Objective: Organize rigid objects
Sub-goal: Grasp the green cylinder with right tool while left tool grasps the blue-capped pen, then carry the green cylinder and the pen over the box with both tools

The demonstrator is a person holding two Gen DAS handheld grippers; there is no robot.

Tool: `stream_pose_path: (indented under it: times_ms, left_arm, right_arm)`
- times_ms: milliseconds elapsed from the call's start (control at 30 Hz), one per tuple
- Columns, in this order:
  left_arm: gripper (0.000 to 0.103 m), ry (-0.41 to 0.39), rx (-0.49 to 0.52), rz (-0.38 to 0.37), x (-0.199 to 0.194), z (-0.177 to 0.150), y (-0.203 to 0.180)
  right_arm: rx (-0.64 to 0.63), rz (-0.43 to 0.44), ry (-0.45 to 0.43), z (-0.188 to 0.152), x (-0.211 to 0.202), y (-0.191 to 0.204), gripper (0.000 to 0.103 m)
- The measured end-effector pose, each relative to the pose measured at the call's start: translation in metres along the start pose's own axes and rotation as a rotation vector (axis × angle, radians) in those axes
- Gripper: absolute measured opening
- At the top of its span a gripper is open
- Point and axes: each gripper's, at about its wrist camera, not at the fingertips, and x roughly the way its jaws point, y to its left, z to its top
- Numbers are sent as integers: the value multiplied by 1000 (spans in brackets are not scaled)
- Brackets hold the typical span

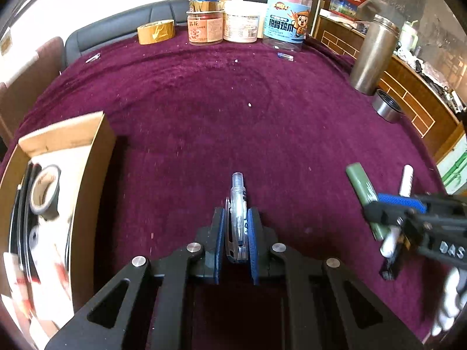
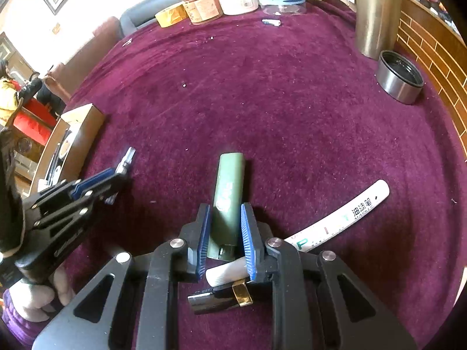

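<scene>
My left gripper (image 1: 236, 218) is shut on a clear plastic pen (image 1: 238, 204), held above the purple tablecloth; the pen points forward. It also shows in the right wrist view (image 2: 126, 162). My right gripper (image 2: 224, 213) has its blue pads on either side of a green lighter (image 2: 229, 195), closed on it. A white paint marker (image 2: 350, 210) lies under the gripper, crossing to the right. A black and gold lighter (image 2: 221, 299) lies below it. A cardboard box (image 1: 96, 157) with a roll of black tape (image 1: 43, 189) stands at the left.
Jars, a tape roll (image 1: 156, 31) and a clear tub (image 1: 287, 20) line the far edge. A steel flask (image 1: 372, 55) and its lid (image 1: 386, 105) stand at the right. A small blue item (image 1: 284, 56) lies near the tub.
</scene>
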Motion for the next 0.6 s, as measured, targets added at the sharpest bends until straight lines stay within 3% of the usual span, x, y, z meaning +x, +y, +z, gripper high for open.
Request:
stream_pose_path:
  times_ms: [233,333,600]
  left_arm:
    - [13,-40,40,54,7,5,-12]
    - [12,-37,-14,-11,1,2,-1]
    - [12,-144,-98,-102,-57,-17,26]
  right_arm:
    - [-40,-87,-42,1,6,15,21]
    - [-91,-139,-57,-2,7,23,18]
    - [21,6,-67,-7,-5,11,17]
